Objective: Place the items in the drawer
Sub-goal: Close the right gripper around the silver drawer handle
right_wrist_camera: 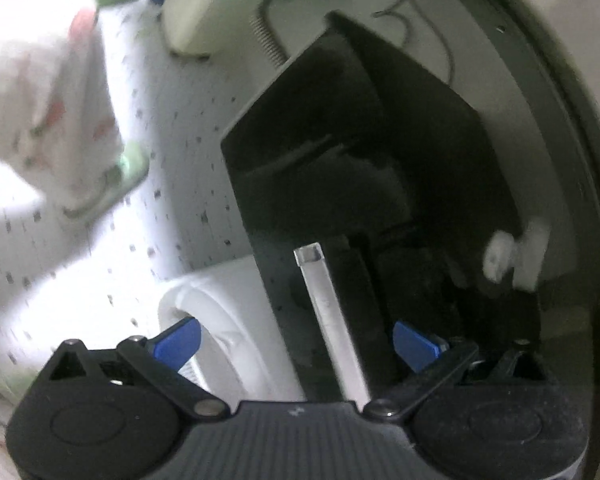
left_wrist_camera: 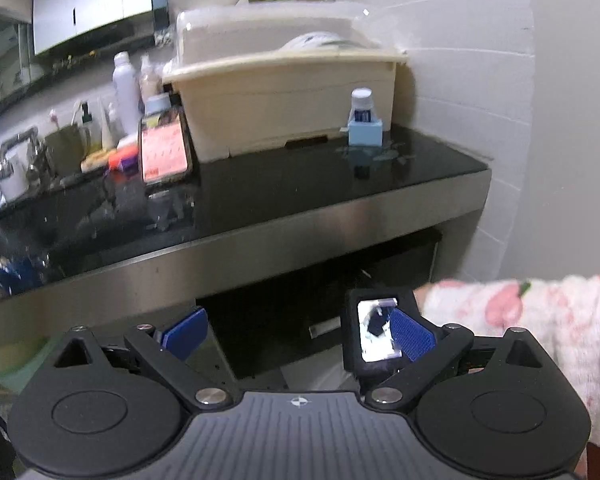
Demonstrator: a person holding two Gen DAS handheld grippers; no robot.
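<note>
The drawer (right_wrist_camera: 340, 152) is a dark box pulled out under the black counter (left_wrist_camera: 300, 184); in the right wrist view its inside is almost black and the picture is blurred, so I cannot tell what lies in it. A clear handle bar (right_wrist_camera: 328, 320) runs along the front panel of the drawer, and it stands between the two blue fingertips of the right gripper (right_wrist_camera: 296, 344). The fingers are spread wide apart and do not touch the bar. A small white object (right_wrist_camera: 512, 252) shows beside the drawer's right wall; it is too blurred to name.

In the left wrist view the left gripper (left_wrist_camera: 300, 336) is below the counter edge, with its jaws wide apart and nothing between them. A small black-framed mirror (left_wrist_camera: 378, 332) sits just beside its right fingertip.

On the counter, above the drawer, a small blue-and-white bottle (left_wrist_camera: 364, 120) stands in front of a beige bin (left_wrist_camera: 284, 100). A pink card (left_wrist_camera: 164, 152) leans near the bin's left end.
</note>
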